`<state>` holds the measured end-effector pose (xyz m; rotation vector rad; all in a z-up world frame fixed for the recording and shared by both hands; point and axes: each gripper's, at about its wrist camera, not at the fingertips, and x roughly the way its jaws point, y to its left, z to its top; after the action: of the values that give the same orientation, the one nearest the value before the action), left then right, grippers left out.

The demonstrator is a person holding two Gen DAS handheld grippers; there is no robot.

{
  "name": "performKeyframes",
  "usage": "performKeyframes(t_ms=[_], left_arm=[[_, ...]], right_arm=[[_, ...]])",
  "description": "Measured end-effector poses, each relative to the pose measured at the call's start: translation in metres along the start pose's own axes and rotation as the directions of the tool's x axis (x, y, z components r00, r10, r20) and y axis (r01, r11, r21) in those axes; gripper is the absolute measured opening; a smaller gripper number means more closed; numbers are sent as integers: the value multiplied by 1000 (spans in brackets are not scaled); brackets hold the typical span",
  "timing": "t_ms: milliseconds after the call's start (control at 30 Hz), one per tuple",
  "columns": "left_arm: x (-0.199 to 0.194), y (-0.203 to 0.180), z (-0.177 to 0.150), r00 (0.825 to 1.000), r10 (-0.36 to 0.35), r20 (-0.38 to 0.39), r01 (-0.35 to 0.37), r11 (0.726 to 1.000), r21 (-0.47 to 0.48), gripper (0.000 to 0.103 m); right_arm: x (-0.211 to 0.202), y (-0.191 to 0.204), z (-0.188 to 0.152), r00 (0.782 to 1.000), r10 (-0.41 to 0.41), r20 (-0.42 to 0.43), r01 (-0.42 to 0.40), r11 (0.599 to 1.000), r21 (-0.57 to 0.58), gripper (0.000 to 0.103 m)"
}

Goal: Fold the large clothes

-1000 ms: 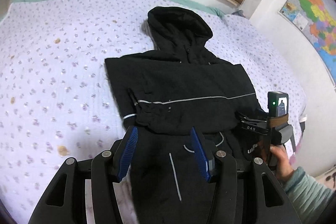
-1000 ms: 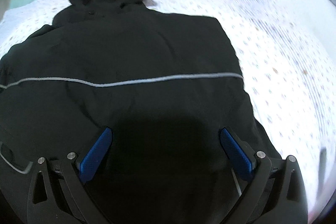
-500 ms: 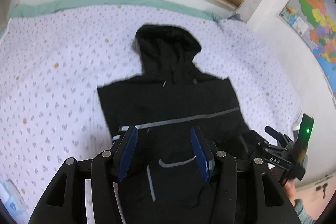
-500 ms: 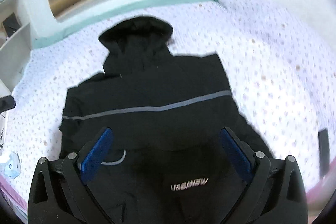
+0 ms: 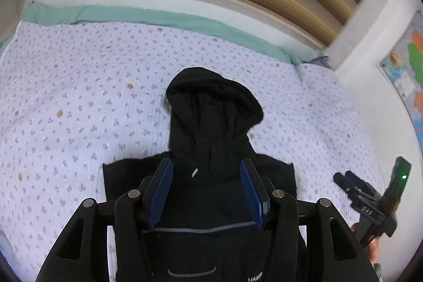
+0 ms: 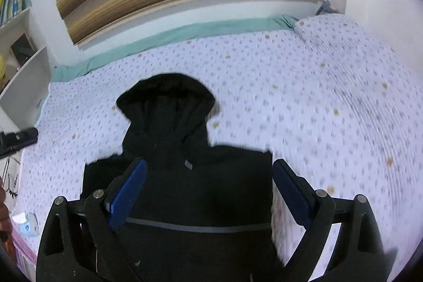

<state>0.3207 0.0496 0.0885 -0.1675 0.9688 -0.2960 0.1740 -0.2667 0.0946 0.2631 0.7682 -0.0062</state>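
With both our left gripper [image 5: 206, 192] and right gripper [image 6: 208, 192] apart and empty, the folded black hoodie [image 5: 211, 128] may unfold if we snag it.

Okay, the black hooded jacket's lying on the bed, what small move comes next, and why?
Probably bring both tools down to the hood and fold it onto the jacket body. It lies flat, sticking out past the squared-off shoulders, and neither the left tool nor the right tool holds anything.

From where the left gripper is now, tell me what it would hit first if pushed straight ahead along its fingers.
Most likely the black hooded jacket, around its collar: the left gripper frames that part, empty-jawed, above it. Depth is uncertain.
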Motion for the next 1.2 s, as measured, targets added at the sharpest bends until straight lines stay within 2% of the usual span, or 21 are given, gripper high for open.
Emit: performKeyframes(t_ms=[167,333,433,600,633,700,733,767,800,833,867,900,967,1000,1033,1100,1133,1167,1200], left_arm=[[58,8,37,997,70,-17,-70,997,17,54],[146,28,64,985,139,-99,-134,989,58,54],[194,46,76,981,135,-136,-132,991,34,54],[262,73,95,983,106,-151,-112,993,-29,54],[272,77,96,982,107,-155,-114,993,-36,54],[292,84,98,979,114,-170,-123,992,-42,54],[300,88,98,978,115,-176,-125,991,-45,53],[304,94,98,979,115,-171,-126,991,-55,46],[301,100,98,983,103,-152,-115,991,-75,22],[297,108,100,986,78,-144,-93,991,-100,16],[283,118,100,994,33,-107,-49,987,-156,16],[266,127,99,997,-51,-57,38,977,-211,16],[247,132,93,985,-171,2,166,954,-250,19],[243,131,89,981,-191,18,190,953,-236,19],[247,128,86,984,-178,11,176,961,-214,19],[280,130,78,991,-89,-97,68,979,-193,19],[305,137,71,984,-45,-171,10,980,-199,20],[327,144,63,973,-40,-226,-8,978,-206,20],[333,147,60,975,-54,-217,7,977,-212,20]], right_arm=[[48,-1,33,999,-1,-33,0,999,-32,97],[131,1,63,995,-17,-101,14,1000,-28,97],[189,4,76,988,-21,-153,18,1000,-24,96],[273,4,87,975,-44,-216,42,999,-13,95],[293,1,88,972,-37,-234,40,999,8,92],[320,-2,86,963,-12,-268,22,999,35,73],[330,-2,85,959,12,-283,0,999,44,28],[336,-1,83,954,29,-300,-16,999,48,11],[335,-1,83,956,20,-291,-7,999,45,10],[322,-3,85,970,19,-241,-9,999,42,7],[299,-7,89,985,20,-172,-15,999,31,7],[279,-9,91,993,18,-117,-16,1000,19,6],[235,-13,88,999,20,-26,-21,999,-30,6],[229,-13,82,1000,13,-18,-14,998,-55,6],[230,-11,77,1000,3,-25,-4,998,-66,6],[256,-12,59,994,-2,-113,-7,997,-79,6],[277,-13,49,985,4,-175,-17,997,-72,7],[298,-15,39,973,4,-232,-21,997,-71,7],[325,-17,26,952,10,-307,-33,997,-69,7]])
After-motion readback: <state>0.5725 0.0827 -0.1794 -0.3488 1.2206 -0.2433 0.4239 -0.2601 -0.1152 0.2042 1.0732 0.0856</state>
